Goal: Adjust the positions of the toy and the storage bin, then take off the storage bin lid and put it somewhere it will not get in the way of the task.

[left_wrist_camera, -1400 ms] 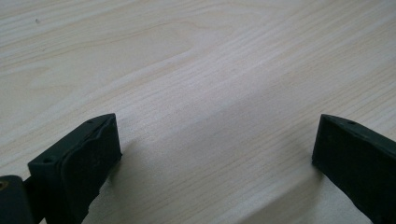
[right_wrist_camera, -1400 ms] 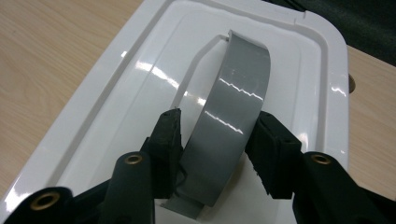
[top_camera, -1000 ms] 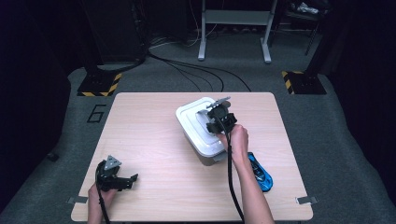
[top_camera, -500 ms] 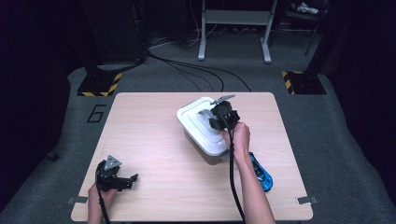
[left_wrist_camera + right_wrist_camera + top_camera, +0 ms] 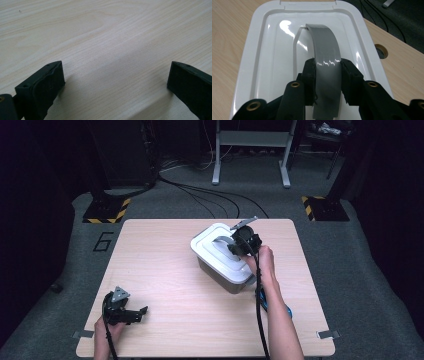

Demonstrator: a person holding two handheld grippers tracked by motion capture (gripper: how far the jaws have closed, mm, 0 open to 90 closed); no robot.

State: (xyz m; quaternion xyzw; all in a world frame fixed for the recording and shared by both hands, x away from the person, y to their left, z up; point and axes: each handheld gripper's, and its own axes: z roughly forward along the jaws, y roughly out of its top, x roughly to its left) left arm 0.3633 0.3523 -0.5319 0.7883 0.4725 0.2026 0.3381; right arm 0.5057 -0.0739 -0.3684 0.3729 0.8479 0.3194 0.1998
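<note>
A grey bin with a white lid (image 5: 212, 251) stands right of the table's middle. A grey strap handle (image 5: 325, 42) arches over the white lid (image 5: 269, 50). My right gripper (image 5: 327, 67) is shut on this handle, one pad on each side of the strap. In the high view the right gripper (image 5: 235, 245) sits over the lid's far right part, held by a hand. My left gripper (image 5: 141, 313) rests low at the table's front left, open. Between its jaws the left gripper (image 5: 116, 82) has just bare wood.
The light wooden table (image 5: 165, 270) has free room across its left and middle. A blue object (image 5: 285, 309) lies near the right front edge, beside the right forearm. A round hole (image 5: 381, 51) is in the tabletop beyond the bin. Cables run over the floor behind.
The right gripper has shifted slightly to the right and away over the lid, staying on the handle. The left gripper has not moved.
</note>
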